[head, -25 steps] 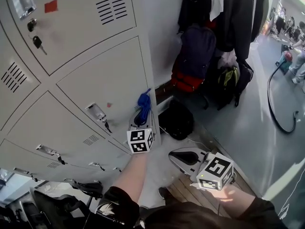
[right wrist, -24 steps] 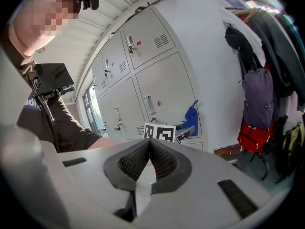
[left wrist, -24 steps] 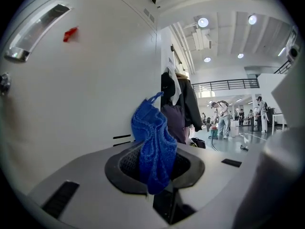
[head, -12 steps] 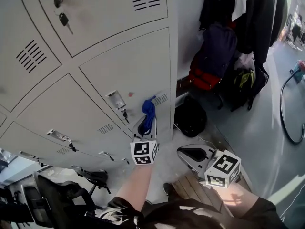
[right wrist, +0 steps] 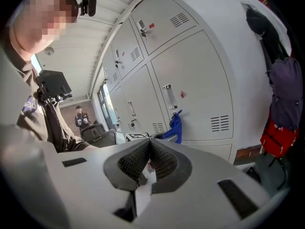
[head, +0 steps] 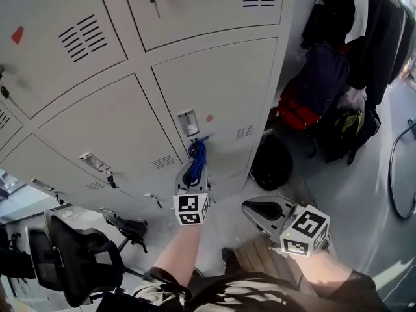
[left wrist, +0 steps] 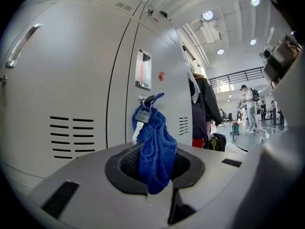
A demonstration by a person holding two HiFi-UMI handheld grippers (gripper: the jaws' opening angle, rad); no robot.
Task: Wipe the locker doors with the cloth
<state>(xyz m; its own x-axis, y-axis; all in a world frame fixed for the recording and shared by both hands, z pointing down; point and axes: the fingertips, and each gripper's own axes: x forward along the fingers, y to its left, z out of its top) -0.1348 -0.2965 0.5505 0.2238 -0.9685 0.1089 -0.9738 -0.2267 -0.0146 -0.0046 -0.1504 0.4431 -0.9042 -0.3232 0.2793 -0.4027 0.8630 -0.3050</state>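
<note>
The left gripper (head: 194,174) has its fingers clamped on the blue cloth (left wrist: 155,149); its tip pokes ahead of them, near the locker door (head: 221,83) and its key (left wrist: 141,116); the right gripper (right wrist: 148,162) is closed, empty; wiping looks barely begun.

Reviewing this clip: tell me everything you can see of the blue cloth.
The blue cloth looks knitted and open-textured, bunched into a narrow bundle. The left tongs are shut on its lower end; the rest stands up out of them toward the grey locker door. A key hanging at the door's lock shows against its upper part; whether the cloth presses the door cannot be told. The right tongs, shut, hold none of it.
</note>
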